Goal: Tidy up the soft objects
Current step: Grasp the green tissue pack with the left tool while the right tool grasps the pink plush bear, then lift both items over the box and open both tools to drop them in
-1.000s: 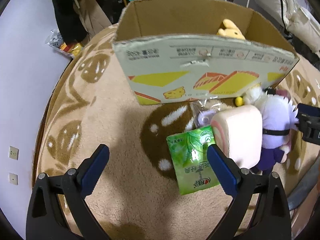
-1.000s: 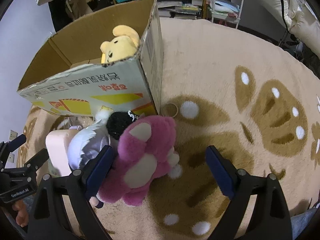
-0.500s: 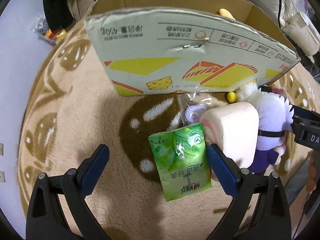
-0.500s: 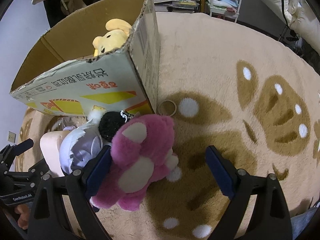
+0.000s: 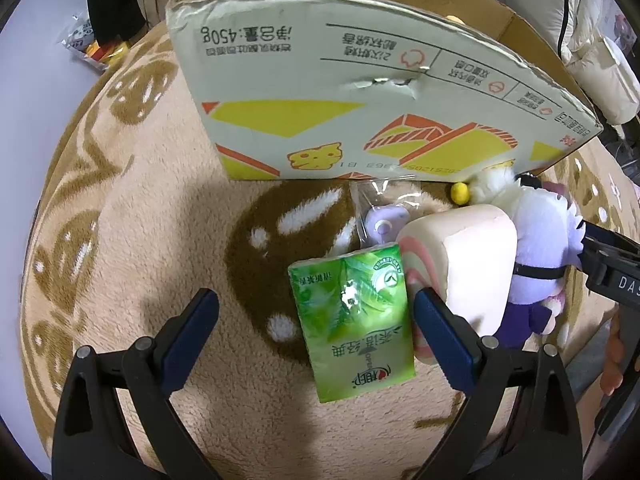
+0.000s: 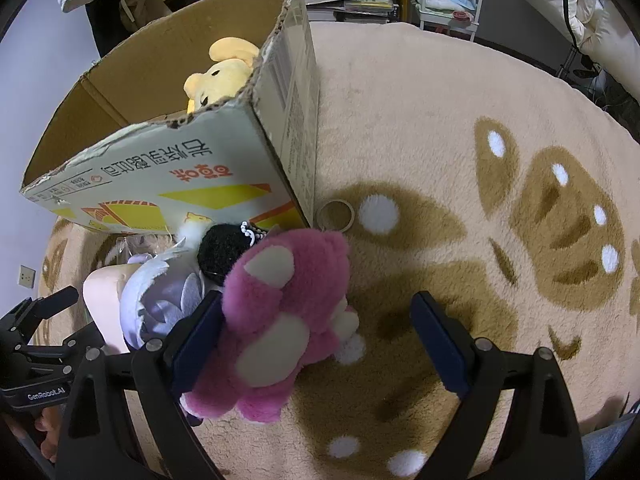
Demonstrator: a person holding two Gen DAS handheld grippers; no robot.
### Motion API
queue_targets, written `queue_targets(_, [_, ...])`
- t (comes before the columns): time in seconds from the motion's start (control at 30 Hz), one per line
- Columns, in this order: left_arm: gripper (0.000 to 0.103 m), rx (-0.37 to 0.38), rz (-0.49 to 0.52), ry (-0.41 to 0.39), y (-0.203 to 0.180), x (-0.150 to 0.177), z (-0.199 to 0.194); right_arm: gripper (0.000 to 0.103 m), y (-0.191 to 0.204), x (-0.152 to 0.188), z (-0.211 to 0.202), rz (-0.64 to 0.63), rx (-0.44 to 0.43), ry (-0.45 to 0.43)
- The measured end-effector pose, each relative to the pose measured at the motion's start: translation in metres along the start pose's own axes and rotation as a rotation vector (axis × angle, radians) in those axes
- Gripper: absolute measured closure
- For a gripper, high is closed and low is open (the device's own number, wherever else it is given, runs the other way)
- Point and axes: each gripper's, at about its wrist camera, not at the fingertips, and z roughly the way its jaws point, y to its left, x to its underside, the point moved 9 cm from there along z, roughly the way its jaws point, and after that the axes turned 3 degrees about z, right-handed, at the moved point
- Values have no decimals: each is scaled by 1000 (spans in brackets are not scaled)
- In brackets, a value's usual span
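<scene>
Both tongs spread and empty: the left gripper (image 5: 316, 312) frames a glossy green plastic tissue pack (image 5: 354, 324), light and slippery, best pinched across its short sides, while the fluffy magenta plush bear (image 6: 280, 316), soft and compressible, touches the right gripper's (image 6: 316, 320) left finger.

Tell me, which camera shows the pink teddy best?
The right wrist view: the pink teddy lies whole and close between the open right gripper fingers. The left wrist view catches only a pink sliver behind the purple plush.
</scene>
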Motion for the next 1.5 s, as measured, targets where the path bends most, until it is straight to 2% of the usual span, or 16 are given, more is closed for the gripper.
queue_targets(0.1, [6,-21,12,-3,-1,1,1,6,-1,0,1,2,-3,1])
queue_targets(0.3, [8,12,-28,9,3,2,4,7,-3,2,6,20,-16,14])
queue_targets(0.43, [20,71,-51,19,3,5,2,24,2,4,9,51,-76,38])
queue_targets(0.5, [22,80,-59,22,5,6,2,32,4,6,10,66,-100,44])
queue_targets(0.67, [23,84,-63,28,3,10,6,32,6,8,11,56,-89,34])
queue_targets(0.8, [36,107,-68,33,-2,11,10,33,10,10,14,49,-85,30])
queue_targets(0.83, [44,110,-62,29,-3,12,9,33,9,10,14,44,-84,28])
queue_targets(0.97, [47,91,-62,18,-4,14,5,35,15,15,12,32,-75,15])
queue_targets(1.07, [48,45,-46,-7,-3,17,1,37,20,18,8,22,-60,-5])
queue_targets(1.13, [49,33,-44,-20,-3,18,-2,40,24,20,4,7,-50,-23])
queue_targets(1.17, [49,19,-43,-32,-3,18,-6,48,25,22,0,-1,-51,-34])
queue_targets(1.3, [49,-33,-51,-96,2,20,-20,49,33,25,-11,-28,-31,-68])
queue_targets(1.5, [49,-73,-119,-207,14,17,-55,50,28,25,-36,-22,-35,-153])
